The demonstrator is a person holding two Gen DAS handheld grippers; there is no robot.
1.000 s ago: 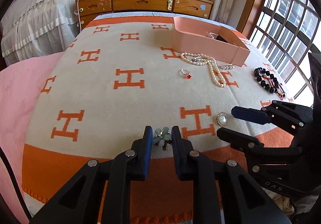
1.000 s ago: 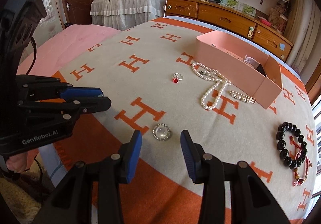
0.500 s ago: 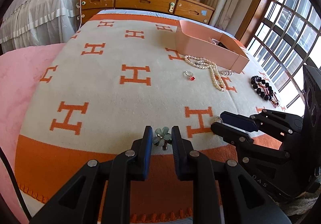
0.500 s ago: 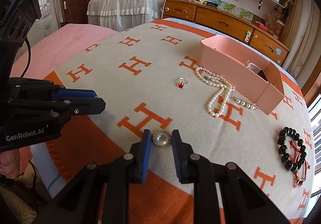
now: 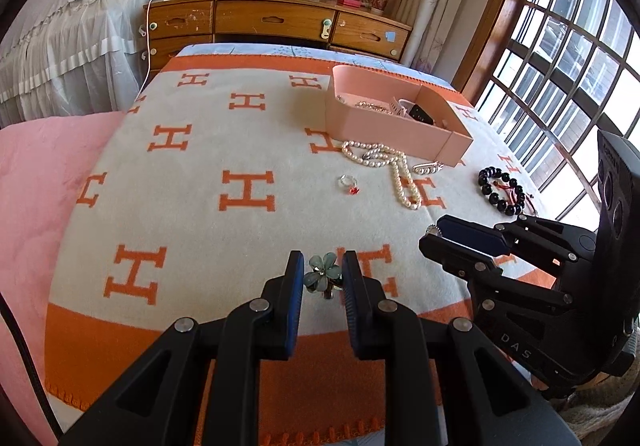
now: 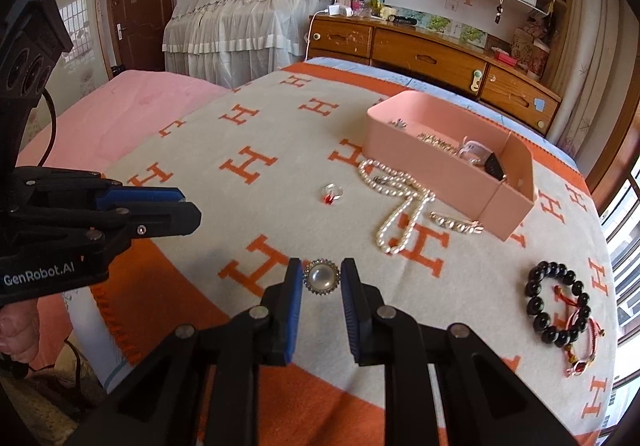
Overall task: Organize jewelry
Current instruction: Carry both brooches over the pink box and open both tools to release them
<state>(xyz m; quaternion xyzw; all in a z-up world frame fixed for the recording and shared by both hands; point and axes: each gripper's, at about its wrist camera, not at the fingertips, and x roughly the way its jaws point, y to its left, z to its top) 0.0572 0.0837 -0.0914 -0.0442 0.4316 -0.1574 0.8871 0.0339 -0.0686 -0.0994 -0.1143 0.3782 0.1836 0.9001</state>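
Two small brooches are pinched at once, one per gripper, so either slip would cost time. On the left, the left gripper (image 5: 322,276) is closed on a pale green flower brooch (image 5: 323,273), clamped only by its petal edges above the bed's orange-and-cream blanket (image 5: 192,206); those thin petals could twist out or chip if squeezed unevenly. To its right, the right gripper (image 6: 321,280) nips a round pearl brooch (image 6: 321,277) across its toothed rim, a narrow hold that may let it pivot and drop. Farther right lie a red-stone ring (image 6: 332,193), a pearl necklace (image 6: 400,202) and a black bead bracelet (image 6: 558,302), all outside the pink box (image 6: 436,162). Carrying both brooches toward the box risks the grippers colliding, or snagging the necklace beside its wall.
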